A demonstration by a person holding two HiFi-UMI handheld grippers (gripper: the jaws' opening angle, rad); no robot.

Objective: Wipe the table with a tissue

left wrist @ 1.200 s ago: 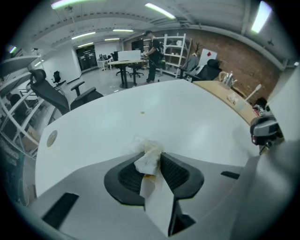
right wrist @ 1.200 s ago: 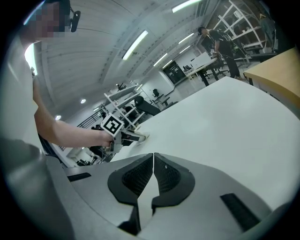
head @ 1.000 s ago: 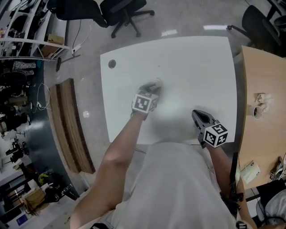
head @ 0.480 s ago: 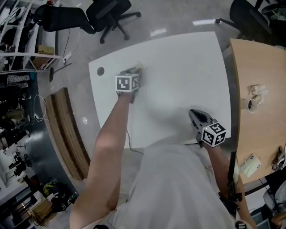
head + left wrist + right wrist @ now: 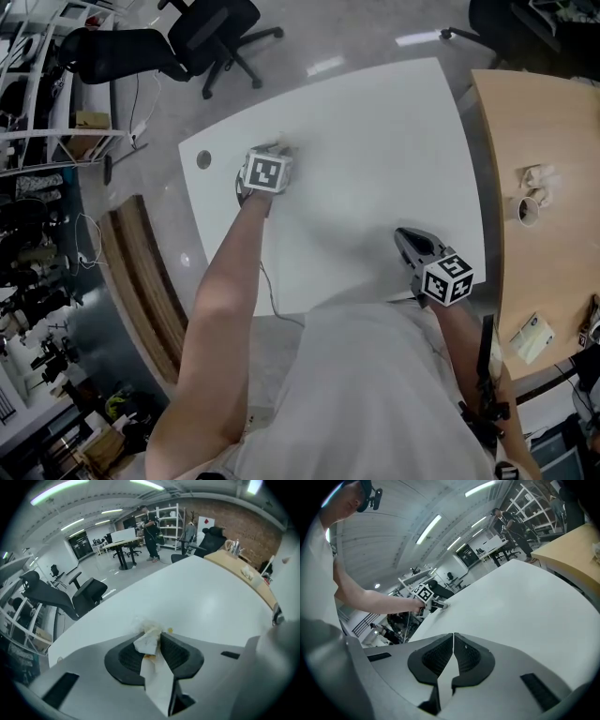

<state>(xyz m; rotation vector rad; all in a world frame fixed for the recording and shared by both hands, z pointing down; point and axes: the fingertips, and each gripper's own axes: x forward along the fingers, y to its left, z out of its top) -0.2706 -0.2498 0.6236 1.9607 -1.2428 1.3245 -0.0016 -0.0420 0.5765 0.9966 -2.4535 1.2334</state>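
Pressing down near the left corner of the broad white rectangular table [image 5: 375,141], the left gripper [image 5: 153,639] has its black ribbed jaws clamped on a crumpled white paper tissue [image 5: 145,643] marked with a yellowish-brown stain. The wad's front end touches the tabletop, and a flat strip of it trails back between the jaws. A tiny yellow speck [image 5: 170,630] lies on the table just beside the tissue, and a small round grey hole [image 5: 203,159] sits near that same corner. The right gripper [image 5: 453,637] is well apart at the table's near edge, towards the right corner, with its jaws together and nothing between them.
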